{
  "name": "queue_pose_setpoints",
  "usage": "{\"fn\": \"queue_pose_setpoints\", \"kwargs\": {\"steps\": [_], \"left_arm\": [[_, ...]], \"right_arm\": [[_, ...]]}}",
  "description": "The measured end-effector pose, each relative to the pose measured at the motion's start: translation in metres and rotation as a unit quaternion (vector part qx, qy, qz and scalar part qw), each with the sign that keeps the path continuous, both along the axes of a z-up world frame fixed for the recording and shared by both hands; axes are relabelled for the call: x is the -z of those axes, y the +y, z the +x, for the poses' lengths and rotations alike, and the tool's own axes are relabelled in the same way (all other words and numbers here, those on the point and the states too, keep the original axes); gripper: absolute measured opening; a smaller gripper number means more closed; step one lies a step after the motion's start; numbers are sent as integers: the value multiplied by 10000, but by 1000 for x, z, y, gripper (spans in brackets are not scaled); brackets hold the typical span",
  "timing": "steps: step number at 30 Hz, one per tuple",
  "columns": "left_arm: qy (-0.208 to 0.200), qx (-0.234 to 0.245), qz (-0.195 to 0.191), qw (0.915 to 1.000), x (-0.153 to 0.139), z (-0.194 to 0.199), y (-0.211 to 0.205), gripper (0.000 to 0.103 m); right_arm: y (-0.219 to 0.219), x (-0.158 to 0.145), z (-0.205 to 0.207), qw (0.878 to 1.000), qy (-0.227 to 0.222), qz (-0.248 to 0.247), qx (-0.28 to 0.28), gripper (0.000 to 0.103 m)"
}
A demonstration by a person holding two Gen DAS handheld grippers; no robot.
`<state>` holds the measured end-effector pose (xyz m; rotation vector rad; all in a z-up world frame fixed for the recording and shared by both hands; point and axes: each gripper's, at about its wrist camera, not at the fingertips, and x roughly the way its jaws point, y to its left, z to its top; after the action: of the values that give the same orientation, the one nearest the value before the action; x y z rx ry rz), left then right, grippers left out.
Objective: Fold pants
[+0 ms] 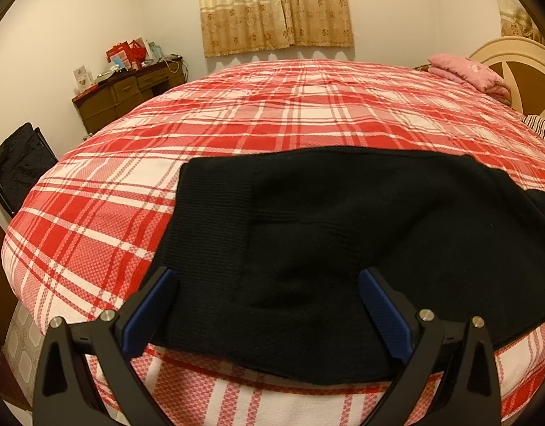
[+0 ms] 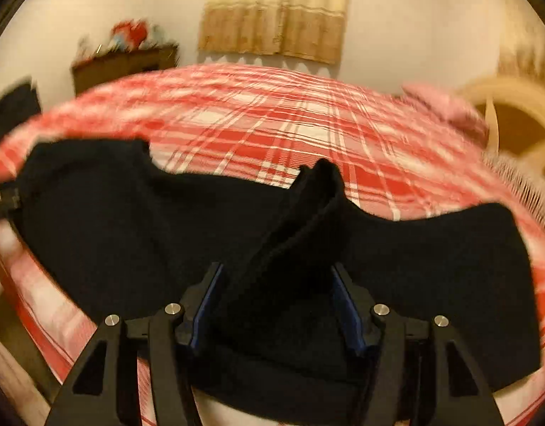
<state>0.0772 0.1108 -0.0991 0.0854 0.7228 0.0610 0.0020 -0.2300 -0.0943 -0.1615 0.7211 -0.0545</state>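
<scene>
Black pants [image 1: 343,220] lie spread across the near edge of a red and white plaid bed [image 1: 272,106]. My left gripper [image 1: 269,277] hovers over their left part. It is open wide, its blue pads [image 1: 148,312] apart from the cloth. The right wrist view is blurred. There the pants [image 2: 113,213] stretch from left to right, and a raised fold [image 2: 308,206] of black cloth stands up in the middle. My right gripper [image 2: 276,273] straddles the base of that fold with its jaws half apart. I see no pinch in the cloth.
A pink folded blanket [image 1: 464,71] and a cream headboard [image 1: 513,60] are at the far right. A brown dresser [image 1: 127,92] with clutter stands by the far left wall, with a black chair [image 1: 17,167] near it. Beige curtains [image 1: 276,7] hang behind the bed.
</scene>
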Motion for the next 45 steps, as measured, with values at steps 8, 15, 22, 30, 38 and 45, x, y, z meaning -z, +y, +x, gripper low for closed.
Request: {"fn": "queue_pose_setpoints", "kwargs": {"steps": [8,15,22,30,38,45], "left_arm": [[-20,3,-10,10000,0,0,0,103],[-23,-13,-6,10000,0,0,0,103],[10,86,-7,10000,-1,-1,1,103],[-8,93,25,10000,-1,-2,0,103],[154,45,93,9998,1,-13,20,103],[211,-32,-335,9992,2,-15,42,103]], "right_arm": [[-31,-17,-2,9972,294,691,-66,17],[-5,-28,-15,9967,393,326,-625,15],[-8,-18,-12,9839,140,1560,-855,71],[-44,-47,-3,9609,-496,2712,-276,15],[-46,-8,55,9496,141,3089,508,9],[29,-35,9,9682,192,2208,-1164,11]]}}
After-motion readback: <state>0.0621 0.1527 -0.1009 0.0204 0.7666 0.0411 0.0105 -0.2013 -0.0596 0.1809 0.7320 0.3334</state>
